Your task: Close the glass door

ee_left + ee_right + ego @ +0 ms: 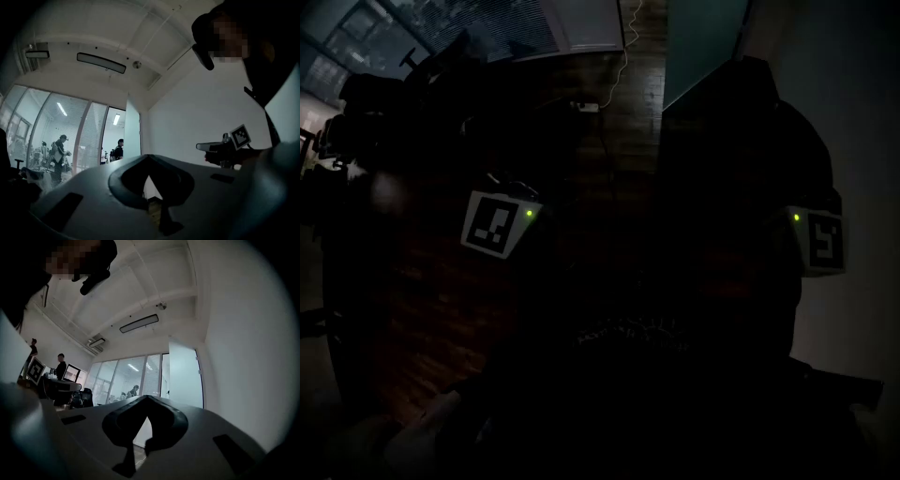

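Note:
The glass door point(132, 135) stands swung open at the end of a white wall, a good way ahead of both grippers. It is a pale frosted panel point(185, 376) in the right gripper view and a teal slab point(703, 42) at the top of the dark head view. My left gripper point(149, 160) is shut with nothing in it. My right gripper point(147, 399) is also shut and empty. Neither touches the door. From the left gripper view the right gripper's marker cube point(240, 135) shows out to the right. The head view shows both cubes point(497, 223) point(821, 240).
A glass wall with blinds point(56, 126) runs left of the doorway, with people point(60, 151) behind it and one person point(119, 149) in the opening. A plain white wall point(187, 117) lies to the right. At the left are a desk with a monitor point(71, 373), a chair point(87, 397) and two people point(60, 365). A white cable point(617, 70) lies on the wood floor.

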{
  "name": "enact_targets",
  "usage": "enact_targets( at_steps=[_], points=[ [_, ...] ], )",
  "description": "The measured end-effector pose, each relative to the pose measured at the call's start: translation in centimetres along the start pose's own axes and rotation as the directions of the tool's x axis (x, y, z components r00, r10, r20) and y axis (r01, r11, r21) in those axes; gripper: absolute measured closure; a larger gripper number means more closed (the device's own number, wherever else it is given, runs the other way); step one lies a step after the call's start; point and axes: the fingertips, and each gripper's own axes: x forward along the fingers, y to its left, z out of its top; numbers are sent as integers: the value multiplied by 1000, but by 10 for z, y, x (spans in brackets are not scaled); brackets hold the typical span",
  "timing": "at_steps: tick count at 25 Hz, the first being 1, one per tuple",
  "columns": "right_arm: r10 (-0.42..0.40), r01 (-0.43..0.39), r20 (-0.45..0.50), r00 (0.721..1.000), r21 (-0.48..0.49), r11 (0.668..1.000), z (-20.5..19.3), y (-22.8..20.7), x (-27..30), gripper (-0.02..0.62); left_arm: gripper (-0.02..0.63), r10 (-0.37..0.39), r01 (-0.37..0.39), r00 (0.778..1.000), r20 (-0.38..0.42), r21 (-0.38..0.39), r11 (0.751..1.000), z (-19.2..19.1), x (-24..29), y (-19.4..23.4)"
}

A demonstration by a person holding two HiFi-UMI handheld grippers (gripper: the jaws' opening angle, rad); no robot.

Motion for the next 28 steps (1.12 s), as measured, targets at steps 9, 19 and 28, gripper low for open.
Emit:
enact_targets(
  at_steps=[9,19,28],
  points=[
    [-5,4,-5,1000,-16,1000,0,4,3,595,604,11,-12,1000,10,13,1000,2,-2,6],
    [-4,4,1,1000,-36,999,0,2,8,595,604,8,-9,1000,13,39,999,0,13,11],
    [3,-4,26,1000,10,1000,7,-3,10,595,604,-3,2,999,32,26,1000,9,23,2]
  ],
)
